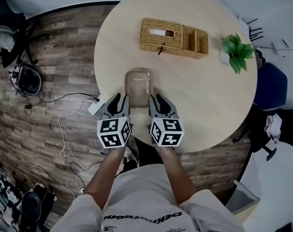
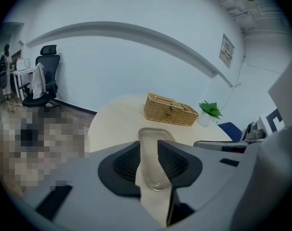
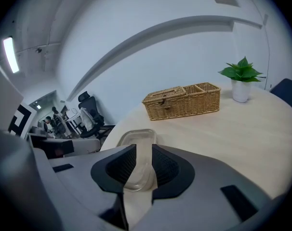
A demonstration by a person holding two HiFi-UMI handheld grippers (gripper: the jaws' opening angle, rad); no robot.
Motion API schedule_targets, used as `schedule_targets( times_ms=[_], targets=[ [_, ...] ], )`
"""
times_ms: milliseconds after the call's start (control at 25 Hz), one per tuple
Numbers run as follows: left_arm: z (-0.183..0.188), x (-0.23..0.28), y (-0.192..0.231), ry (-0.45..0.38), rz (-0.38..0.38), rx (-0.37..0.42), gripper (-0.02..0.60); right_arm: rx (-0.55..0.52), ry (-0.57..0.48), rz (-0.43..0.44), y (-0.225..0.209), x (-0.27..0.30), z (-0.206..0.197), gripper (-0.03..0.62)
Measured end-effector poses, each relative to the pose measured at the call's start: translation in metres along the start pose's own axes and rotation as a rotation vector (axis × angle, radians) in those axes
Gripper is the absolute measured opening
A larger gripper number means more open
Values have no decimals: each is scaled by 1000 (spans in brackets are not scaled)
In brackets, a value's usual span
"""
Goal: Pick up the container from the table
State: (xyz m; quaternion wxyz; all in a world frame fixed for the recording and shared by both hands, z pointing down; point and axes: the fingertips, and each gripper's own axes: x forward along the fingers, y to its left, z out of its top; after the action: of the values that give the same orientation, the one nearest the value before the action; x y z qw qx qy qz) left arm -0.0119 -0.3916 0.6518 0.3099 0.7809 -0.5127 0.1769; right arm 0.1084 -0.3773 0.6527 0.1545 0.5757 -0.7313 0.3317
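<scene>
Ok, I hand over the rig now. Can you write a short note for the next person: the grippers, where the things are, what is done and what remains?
Left gripper: jaws apart, holding nothing, at the near left corner of the clear container.
Right gripper: jaws apart, holding nothing, at its near right corner.
The container lies flat on the round table, close to the person's edge. The wicker basket and the potted plant stand farther back.
Done: both grippers are in place beside the container.
Left: grip it and lift it; it is not yet gripped.
</scene>
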Motion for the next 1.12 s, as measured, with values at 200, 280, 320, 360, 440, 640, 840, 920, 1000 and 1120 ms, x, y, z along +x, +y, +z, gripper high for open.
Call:
schedule_targets(
  times_ms=[200,280,320,360,440,640,840,920,1000,1120],
  targets=[
    [-8,19,10,29,11,-18,127,15,22,-11,-9,21,-5,114],
    [-11,24,12,36,13,-21,126,15,28,-19,-12,27,-7,114],
    [-12,27,13,40,12,-22,126,17,31,-23,-14,30,-7,114],
    [-13,30,13,43,12,-22,126,19,33,-27,-15,32,-8,114],
    [-15,36,15,51,15,-24,126,22,39,-35,-18,37,-9,114],
    [-20,44,20,58,33,-46,107,12,64,-43,-22,46,-15,114],
    [-27,51,24,78,40,-57,103,30,87,-48,-27,54,-21,110],
    [-28,52,25,78,38,-64,97,35,107,-43,-26,57,-23,109],
    [-28,53,23,73,31,-70,75,45,118,-36,-25,58,-25,89],
    [-30,54,21,74,21,-105,63,68,121,-17,-25,59,-26,77]
  ],
)
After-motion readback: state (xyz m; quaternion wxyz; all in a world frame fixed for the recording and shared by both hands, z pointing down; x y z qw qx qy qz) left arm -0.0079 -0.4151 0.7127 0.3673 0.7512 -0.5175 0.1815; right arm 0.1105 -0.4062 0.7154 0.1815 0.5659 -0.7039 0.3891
